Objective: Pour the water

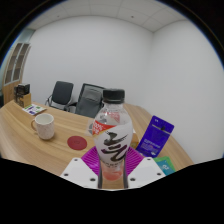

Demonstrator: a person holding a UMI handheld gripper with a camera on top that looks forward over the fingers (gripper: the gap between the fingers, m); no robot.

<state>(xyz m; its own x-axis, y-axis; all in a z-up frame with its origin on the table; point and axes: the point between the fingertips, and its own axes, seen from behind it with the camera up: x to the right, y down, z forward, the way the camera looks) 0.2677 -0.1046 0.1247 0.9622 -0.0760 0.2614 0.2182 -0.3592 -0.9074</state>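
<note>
Gripper (113, 172) was clenched on the bottle (112, 135): both fingers (82, 172), w/ magenta pads (92, 157), pressed against its lower body, one each side. Bottle stood upright betw. them, white cap on, pink-and-white label w/ dark script facing the camera, pinkish liquid visible at the base. Whether its base touched the table (65, 133) could not be told.

At 3 o'clock of the bottle, just beside it: purple box (156, 136), tilted, on the table edge. At 10 o'clock, near: red coaster (78, 143), flat on the wood. Further out at 10 o'clock: white mug (43, 124), upright, handle to its left side, apart from the coaster. At far table end, approx. 10 o'clock: small booklet (32, 109).

Beyond the table at 11 o'clock: two black chairs (62, 94), then white walls.
</note>
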